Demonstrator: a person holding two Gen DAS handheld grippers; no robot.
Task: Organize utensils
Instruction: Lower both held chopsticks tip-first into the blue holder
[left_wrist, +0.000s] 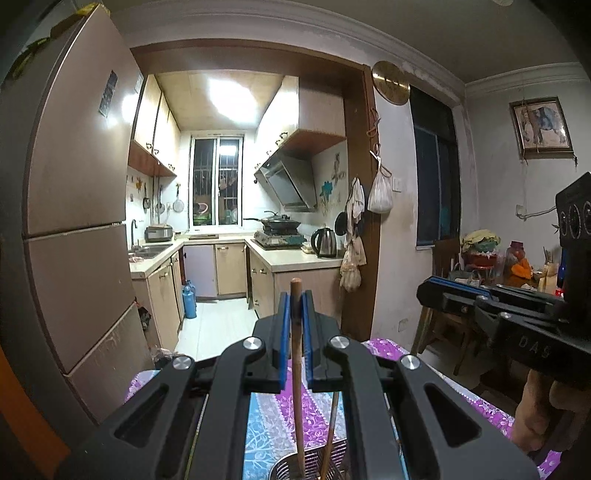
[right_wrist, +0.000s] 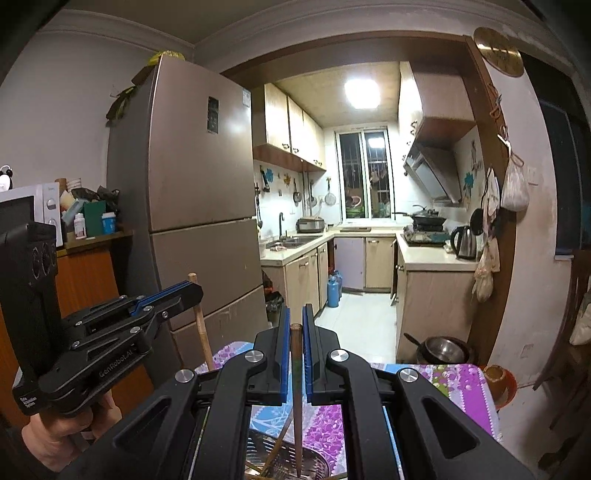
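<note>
My left gripper (left_wrist: 295, 306) is shut on a brown wooden chopstick (left_wrist: 297, 387) that stands upright, its lower end inside a perforated metal utensil holder (left_wrist: 332, 461) at the bottom of the view. A second chopstick (left_wrist: 330, 432) leans in the holder. My right gripper (right_wrist: 295, 328) is shut on a darker chopstick (right_wrist: 296, 398), also upright with its tip in the metal holder (right_wrist: 314, 461), where several other sticks lie. The left gripper also shows in the right wrist view (right_wrist: 188, 290), holding its light chopstick (right_wrist: 201, 325). The right gripper shows in the left wrist view (left_wrist: 428, 291).
The holder stands on a table with a purple and blue floral cloth (left_wrist: 273, 417). A tall fridge (right_wrist: 199, 206) stands to the left. The kitchen doorway lies ahead, with a kettle (left_wrist: 325, 242) on the counter. A metal bowl (right_wrist: 443, 349) sits low beyond the table.
</note>
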